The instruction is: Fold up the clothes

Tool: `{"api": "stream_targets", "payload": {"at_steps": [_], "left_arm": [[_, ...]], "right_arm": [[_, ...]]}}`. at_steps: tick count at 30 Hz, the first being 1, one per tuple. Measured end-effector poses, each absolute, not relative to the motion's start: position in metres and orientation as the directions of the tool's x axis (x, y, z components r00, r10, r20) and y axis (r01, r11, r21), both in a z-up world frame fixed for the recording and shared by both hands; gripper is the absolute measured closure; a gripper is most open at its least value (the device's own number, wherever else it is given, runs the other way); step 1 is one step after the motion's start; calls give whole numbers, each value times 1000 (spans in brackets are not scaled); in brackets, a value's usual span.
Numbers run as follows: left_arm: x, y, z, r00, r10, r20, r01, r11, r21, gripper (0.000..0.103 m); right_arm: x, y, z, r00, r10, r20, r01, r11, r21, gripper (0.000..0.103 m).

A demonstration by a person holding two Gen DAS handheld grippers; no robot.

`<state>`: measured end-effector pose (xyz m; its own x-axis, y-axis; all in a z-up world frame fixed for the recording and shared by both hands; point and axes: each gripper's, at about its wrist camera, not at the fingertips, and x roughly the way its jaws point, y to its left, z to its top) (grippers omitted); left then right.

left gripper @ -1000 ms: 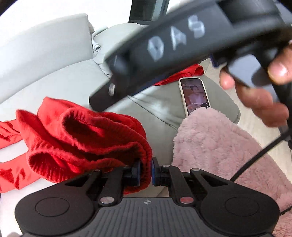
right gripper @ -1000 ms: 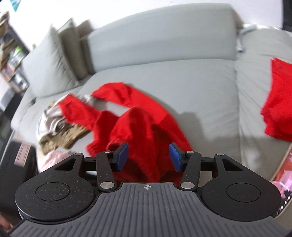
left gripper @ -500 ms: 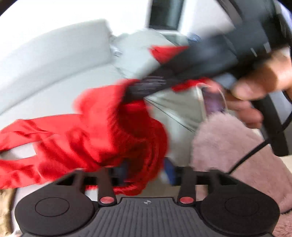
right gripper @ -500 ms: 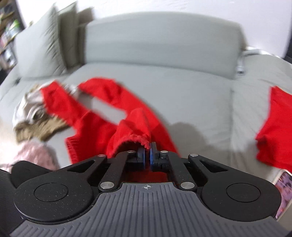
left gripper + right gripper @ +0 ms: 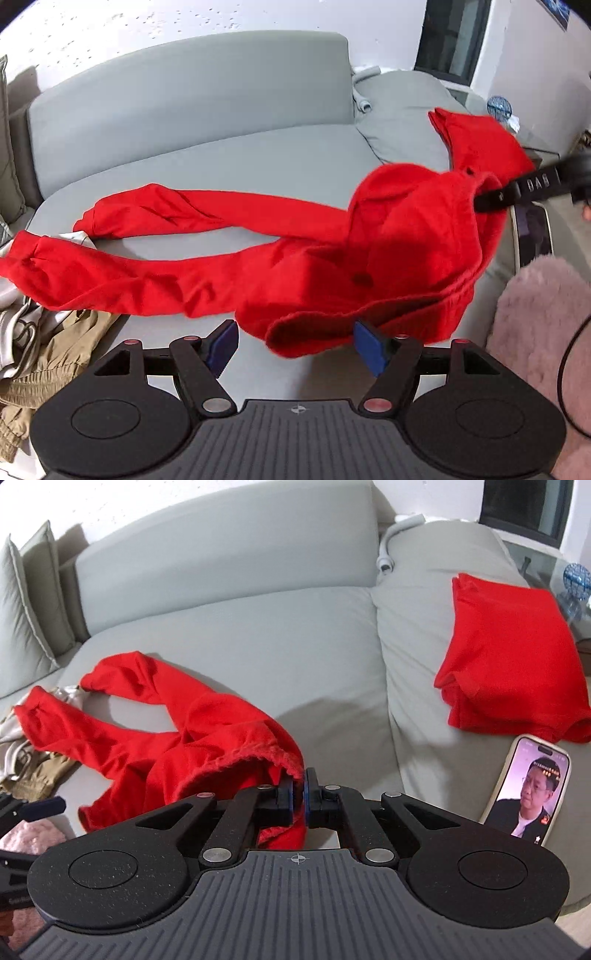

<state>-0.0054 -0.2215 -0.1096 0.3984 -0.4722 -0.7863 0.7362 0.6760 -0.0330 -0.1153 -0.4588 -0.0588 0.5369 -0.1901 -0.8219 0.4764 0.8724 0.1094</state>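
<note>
Red trousers lie stretched across the grey sofa seat, legs trailing to the left, waistband lifted at the right. My left gripper is open, its blue pads on either side of the waistband's ribbed edge, not gripping it. My right gripper is shut on the waistband of the red trousers; it also shows in the left wrist view holding the cloth up. A folded red garment lies on the right cushion.
A phone with a lit screen lies at the sofa's right front. A pink fluffy garment sits at the right front. Khaki and white clothes are heaped at the left. Grey pillows stand far left.
My left gripper has let go of the waistband and opened. My right gripper closed on the waistband and lifted it to the right, drawing the trousers out along the seat.
</note>
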Motion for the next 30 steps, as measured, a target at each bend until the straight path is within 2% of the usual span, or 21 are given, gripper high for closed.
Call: {"api": "stream_targets", "payload": {"at_steps": [6, 11, 19, 22, 25, 27, 30], "left_arm": [[4, -194, -105, 391, -457, -799, 691, 719, -72, 37], [3, -208, -112, 373, -397, -839, 733, 680, 4, 39], [2, -238, -136, 329, -351, -876, 770, 637, 34, 44], [-2, -249, -153, 346, -284, -894, 772, 628, 100, 47], [-3, -252, -166, 336, -247, -909, 768, 630, 112, 61], [-4, -250, -166, 335, -254, -907, 759, 644, 100, 77], [-5, -248, -165, 340, -255, -905, 742, 665, 92, 88]], "right_arm": [[-112, -459, -58, 528, -201, -825, 469, 879, 86, 98], [-118, -464, -60, 516, -203, -832, 489, 867, 92, 97], [-125, -465, -62, 498, -202, -843, 499, 862, 89, 97], [-126, -466, -64, 496, -195, -846, 503, 859, 97, 97], [-126, -465, -66, 492, -185, -851, 498, 861, 101, 96], [-125, -462, -66, 489, -178, -854, 484, 870, 96, 96], [-124, -455, -68, 483, -185, -856, 450, 891, 61, 97]]}}
